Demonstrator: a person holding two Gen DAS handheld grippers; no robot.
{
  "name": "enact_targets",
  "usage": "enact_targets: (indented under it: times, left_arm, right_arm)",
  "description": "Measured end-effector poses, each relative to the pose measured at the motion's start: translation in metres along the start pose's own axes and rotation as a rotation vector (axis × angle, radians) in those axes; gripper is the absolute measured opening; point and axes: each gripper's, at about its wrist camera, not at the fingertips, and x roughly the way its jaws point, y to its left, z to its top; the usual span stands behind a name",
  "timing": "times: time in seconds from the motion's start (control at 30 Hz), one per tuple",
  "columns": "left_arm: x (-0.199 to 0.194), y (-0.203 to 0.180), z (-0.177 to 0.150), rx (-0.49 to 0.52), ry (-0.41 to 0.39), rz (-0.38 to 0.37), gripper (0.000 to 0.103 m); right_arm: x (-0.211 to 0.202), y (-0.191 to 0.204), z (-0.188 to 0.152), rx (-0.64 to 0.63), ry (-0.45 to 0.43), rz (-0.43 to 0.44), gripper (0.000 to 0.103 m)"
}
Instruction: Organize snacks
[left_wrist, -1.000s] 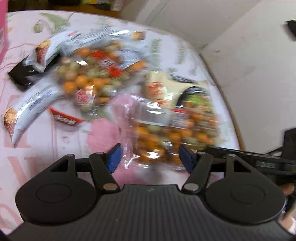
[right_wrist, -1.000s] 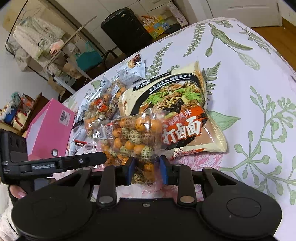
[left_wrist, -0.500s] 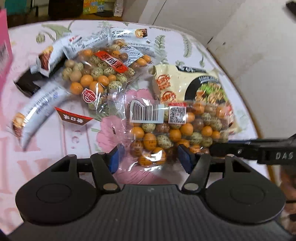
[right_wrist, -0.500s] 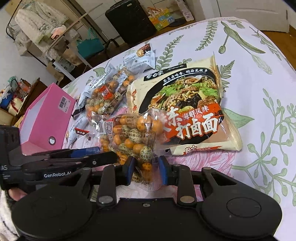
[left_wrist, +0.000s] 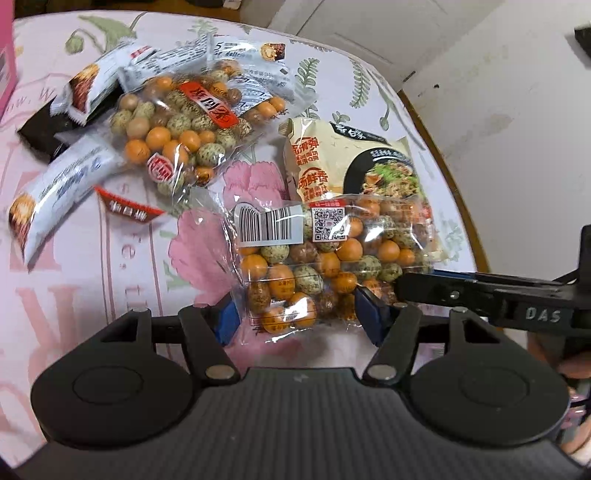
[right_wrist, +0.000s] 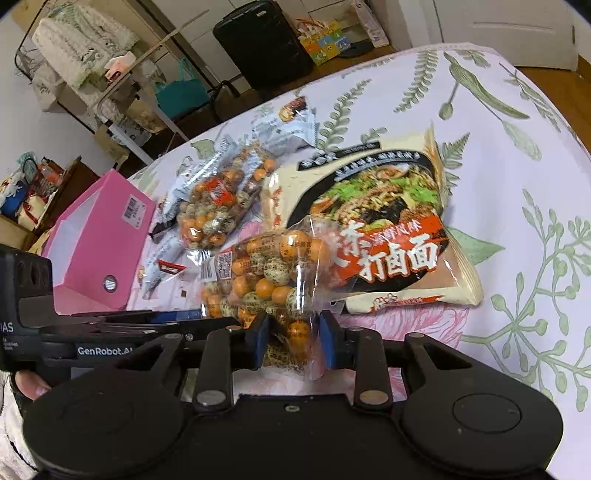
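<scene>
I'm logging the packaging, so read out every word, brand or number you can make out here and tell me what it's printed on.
"GenRobot.AI": left gripper body.
"DAS": right gripper body.
"打卤面": noodle packet, large white characters.
"5": white snack bar wrapper.
Barcode and QR code: held peanut bag, digits too small.
Red label on second peanut bag, and the pink box sticker: unreadable.

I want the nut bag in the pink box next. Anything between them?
Not directly: the left claw reaches in low along that side, and small wrappers lie on the cloth between the nut bag and the pink box.
</scene>
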Motion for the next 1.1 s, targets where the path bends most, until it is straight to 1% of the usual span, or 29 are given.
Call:
enact_targets:
  times: [0.07, 0.17, 0.23, 0.43, 0.6, 0.73, 0.83, 0.9, 1.0, 1.1]
  left_arm:
    - [-0.012, 0.000, -0.003, -0.013, -0.024, -0.001, 0.062]
    - [-0.030, -0.005, -0.008, 0.009, -0.053, 0.041, 0.063]
    - [-0.041, -0.006, -0.011, 0.019, -0.041, 0.069, 0.062]
    - [-0.079, 0.009, -0.021, 0.004, -0.004, 0.103, 0.062]
    - [-0.111, 0.018, -0.032, 0.000, -0.008, 0.139, 0.062]
    - [-0.139, 0.027, -0.042, -0.016, -0.021, 0.159, 0.062]
    - [-0.167, 0.037, -0.048, -0.032, -0.054, 0.173, 0.062]
    - [-0.188, 0.045, -0.051, -0.026, -0.088, 0.183, 0.062]
    - [-0.217, 0.059, -0.050, -0.047, -0.136, 0.192, 0.062]
    - [-0.246, 0.074, -0.043, -0.048, -0.178, 0.241, 0.062]
  right_arm:
    - [-0.001, 0.007, 0.001, -0.018, 0.016, 0.000, 0.041]
    - [0.001, 0.016, 0.001, -0.026, 0.049, 0.024, 0.043]
    - [0.001, 0.025, 0.000, -0.034, 0.066, 0.042, 0.044]
    - [-0.002, 0.060, -0.007, -0.083, 0.100, 0.107, 0.046]
    - [-0.004, 0.094, -0.012, -0.126, 0.125, 0.137, 0.046]
    - [-0.008, 0.129, -0.014, -0.201, 0.135, 0.160, 0.046]
    - [-0.009, 0.156, -0.012, -0.250, 0.139, 0.179, 0.045]
    - [-0.009, 0.175, -0.009, -0.276, 0.140, 0.198, 0.044]
    - [-0.006, 0.204, -0.001, -0.320, 0.131, 0.235, 0.044]
    - [0.004, 0.233, 0.011, -0.368, 0.121, 0.270, 0.044]
